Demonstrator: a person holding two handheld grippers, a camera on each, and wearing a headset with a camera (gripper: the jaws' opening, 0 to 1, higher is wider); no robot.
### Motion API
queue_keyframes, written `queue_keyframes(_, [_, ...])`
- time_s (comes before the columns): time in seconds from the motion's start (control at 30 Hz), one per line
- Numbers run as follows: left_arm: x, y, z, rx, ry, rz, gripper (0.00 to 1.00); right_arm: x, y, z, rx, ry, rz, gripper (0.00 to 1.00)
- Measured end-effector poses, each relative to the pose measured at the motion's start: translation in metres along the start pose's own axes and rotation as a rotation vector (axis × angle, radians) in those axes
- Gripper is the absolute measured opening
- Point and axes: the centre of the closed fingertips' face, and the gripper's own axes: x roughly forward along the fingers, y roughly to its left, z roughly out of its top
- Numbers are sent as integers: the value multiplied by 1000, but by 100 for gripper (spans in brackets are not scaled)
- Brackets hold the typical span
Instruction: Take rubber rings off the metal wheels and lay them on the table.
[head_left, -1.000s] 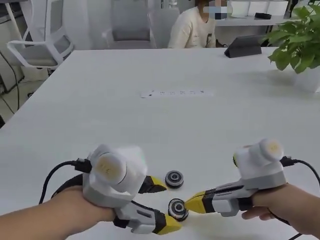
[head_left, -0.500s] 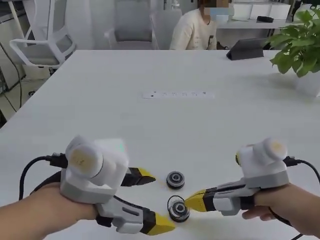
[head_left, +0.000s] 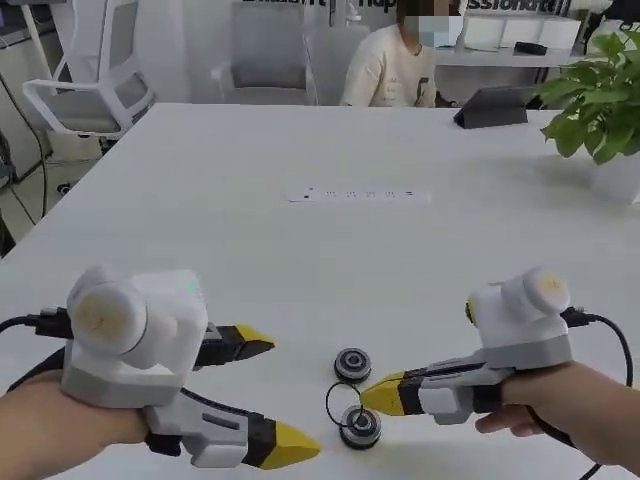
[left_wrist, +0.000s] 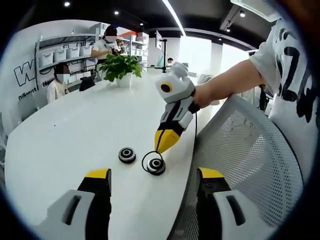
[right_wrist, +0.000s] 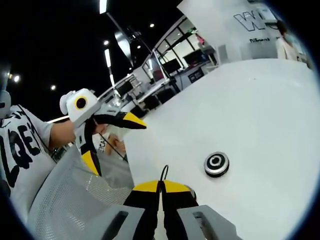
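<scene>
Wall lettering (left_wrist: 22, 74) starts with W; right tool (head_left: 368, 395) pinches rubber ring (head_left: 327, 401).

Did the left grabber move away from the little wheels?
Yes. The left gripper drew back leftward, away from the far metal wheel.

Two wheels sit close to the near edge of the surface (head_left: 250, 250), the far wheel (head_left: 352, 363) just behind the near wheel (head_left: 359, 425). The rubber ring (head_left: 333, 400) stands at their left, pinched in the right gripper (head_left: 368, 395) reaching in from the right. The left gripper (head_left: 290, 395) lies left of them, apart, jaws spread. A power strip (head_left: 360, 193) lies mid-surface.
</scene>
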Motion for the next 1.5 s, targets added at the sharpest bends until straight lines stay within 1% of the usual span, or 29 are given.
queue_keyframes(0.2, [-9, 4, -3, -7, -5, 23, 70, 9, 4, 7, -10, 0, 11, 0])
queue_keyframes(0.5, [-18, 7, -7, -14, -10, 46, 71, 24, 7, 9, -25, 20, 24, 0])
queue_keyframes(0.63, [-21, 9, -8, -20, -11, 56, 72, 29, 6, 10, -29, 29, 25, 0])
queue_keyframes(0.77, [-24, 10, -9, -24, -12, 61, 72, 34, 0, 10, -18, 32, 13, 0])
queue_keyframes(0.97, [-27, 13, -10, -30, -14, 71, 72, 40, -3, 10, -12, 39, 5, 0])
queue_keyframes(1.27, [-27, 12, -11, -36, -12, 76, 72, 47, -9, 3, -17, 69, -23, 0])
queue_keyframes(1.5, [-27, 12, -10, -39, -15, 76, 72, 50, -16, 1, -24, 80, -49, 0])
